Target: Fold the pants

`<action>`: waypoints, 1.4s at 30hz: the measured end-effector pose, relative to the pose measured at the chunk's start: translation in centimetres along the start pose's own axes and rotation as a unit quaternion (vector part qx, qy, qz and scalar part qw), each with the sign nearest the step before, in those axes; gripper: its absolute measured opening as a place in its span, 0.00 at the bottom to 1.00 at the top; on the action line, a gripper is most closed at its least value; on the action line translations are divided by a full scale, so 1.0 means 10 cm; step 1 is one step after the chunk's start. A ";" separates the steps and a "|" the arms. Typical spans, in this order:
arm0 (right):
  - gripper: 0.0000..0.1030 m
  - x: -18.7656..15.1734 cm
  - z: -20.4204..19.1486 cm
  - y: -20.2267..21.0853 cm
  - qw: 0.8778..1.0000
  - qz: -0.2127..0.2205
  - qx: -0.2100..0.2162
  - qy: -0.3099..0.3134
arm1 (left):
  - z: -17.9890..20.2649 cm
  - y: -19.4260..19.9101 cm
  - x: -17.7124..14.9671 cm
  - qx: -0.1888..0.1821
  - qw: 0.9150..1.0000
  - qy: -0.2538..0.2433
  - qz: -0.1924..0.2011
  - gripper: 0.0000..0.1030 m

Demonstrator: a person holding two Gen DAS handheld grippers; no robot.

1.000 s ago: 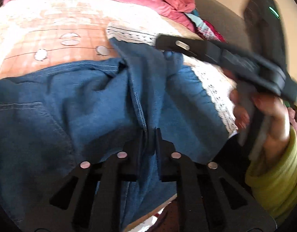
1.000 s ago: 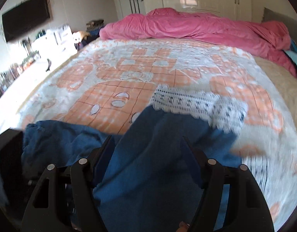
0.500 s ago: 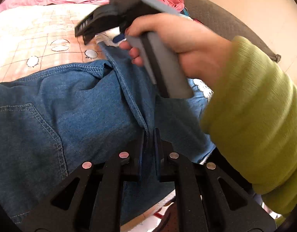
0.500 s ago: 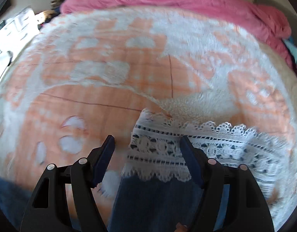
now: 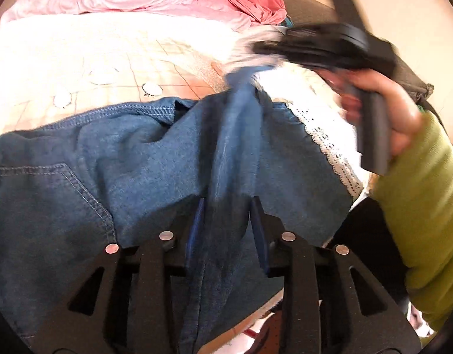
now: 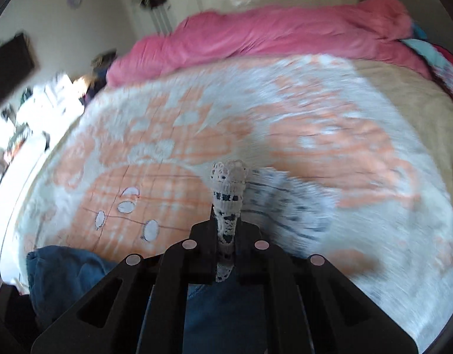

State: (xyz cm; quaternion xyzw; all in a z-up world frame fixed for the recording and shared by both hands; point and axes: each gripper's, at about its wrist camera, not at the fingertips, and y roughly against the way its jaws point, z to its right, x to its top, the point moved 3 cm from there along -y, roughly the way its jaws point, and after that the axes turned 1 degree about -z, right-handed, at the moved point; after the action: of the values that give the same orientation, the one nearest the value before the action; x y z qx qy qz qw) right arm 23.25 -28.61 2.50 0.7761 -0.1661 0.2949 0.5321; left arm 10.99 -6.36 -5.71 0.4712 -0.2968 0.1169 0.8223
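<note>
Blue denim pants (image 5: 123, 162) with a white lace hem (image 5: 329, 141) lie on the bed. In the left wrist view my left gripper (image 5: 226, 221) hangs low over them, its jaws opening, with a raised ridge of denim loose between the fingers. Up at the right, blurred, my right gripper (image 5: 264, 48) pulls a strip of denim and lace upward, held by a hand in a green sleeve (image 5: 418, 191). In the right wrist view the right gripper (image 6: 226, 224) is shut on the bunched lace hem (image 6: 229, 183), which sticks up between the fingers. More denim (image 6: 64, 271) lies at the lower left.
An orange and white patterned blanket (image 6: 315, 135) covers the bed. A pink duvet (image 6: 270, 35) is heaped along the far side, with other clothes at its right end. A dark headboard (image 5: 300, 8) stands at the back right. A dark screen (image 6: 8, 67) hangs on the left wall.
My left jaws have parted from the denim fold they pinched. My right jaws have closed on the lace hem and swung back to the right, lifting it.
</note>
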 end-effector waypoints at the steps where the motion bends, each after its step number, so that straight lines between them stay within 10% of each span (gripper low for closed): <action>1: 0.07 -0.08 0.12 0.18 1.000 0.014 -0.003 -0.015 | 0.01 0.00 0.00 0.004 1.000 -0.004 0.001 0.23; 14: 0.12 -1.09 0.75 1.08 0.987 0.019 0.021 -0.159 | 0.26 0.10 -0.04 0.026 0.996 -0.082 0.010 0.00; 20: 0.44 -1.38 0.78 1.08 0.986 -0.026 0.013 -0.165 | 0.32 0.05 -0.05 0.036 0.995 -0.094 0.003 0.00; 23: 0.41 -1.43 0.88 1.09 0.984 -0.027 0.010 -0.178 | 0.27 0.01 -0.06 0.038 0.996 -0.084 -0.009 0.00; 27: 0.11 -1.46 1.03 1.14 0.981 -0.010 0.008 -0.196 | 0.28 0.06 -0.05 0.041 0.995 -0.087 -0.006 0.00; 42: 0.10 -1.87 0.87 1.18 0.982 -0.085 -0.029 -0.164 | 0.27 0.19 -0.18 0.057 0.992 -0.115 -0.019 0.00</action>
State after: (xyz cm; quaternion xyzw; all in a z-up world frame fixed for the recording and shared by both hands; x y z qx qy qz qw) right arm 4.58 -42.15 -3.02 0.8092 -0.1929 0.1126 0.5435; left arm 7.65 -7.45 -4.37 0.5332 -0.3732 0.0636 0.7566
